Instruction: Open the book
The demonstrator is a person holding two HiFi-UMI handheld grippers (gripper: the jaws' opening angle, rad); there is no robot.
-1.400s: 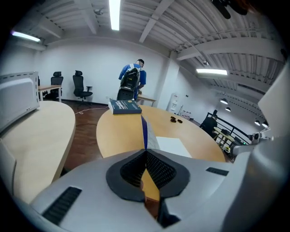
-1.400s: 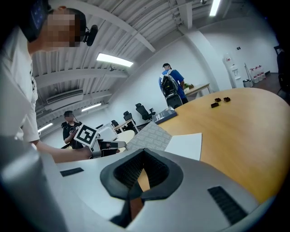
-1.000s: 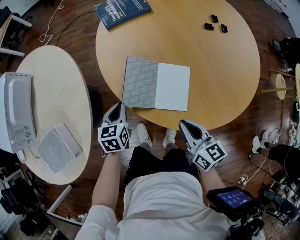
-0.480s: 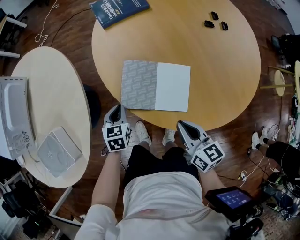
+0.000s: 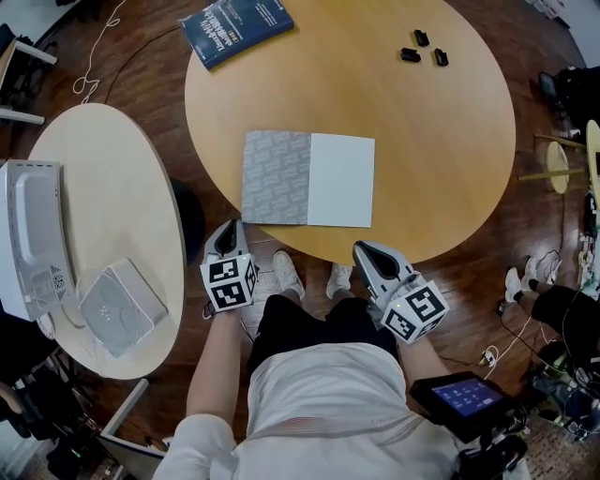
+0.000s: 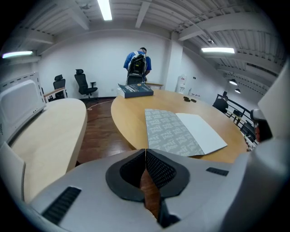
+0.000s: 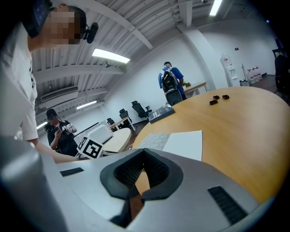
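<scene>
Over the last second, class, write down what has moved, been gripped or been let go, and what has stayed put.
Nothing visibly changed. The book still lies open on the round table; the left tongs and right tongs stay shut and empty by its near edge.

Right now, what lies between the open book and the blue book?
Only bare tabletop separates the open book from the blue book; the head view shows it.

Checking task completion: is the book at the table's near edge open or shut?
Open: the book lies flat, a grey patterned leaf and a white page spread side by side.
</scene>
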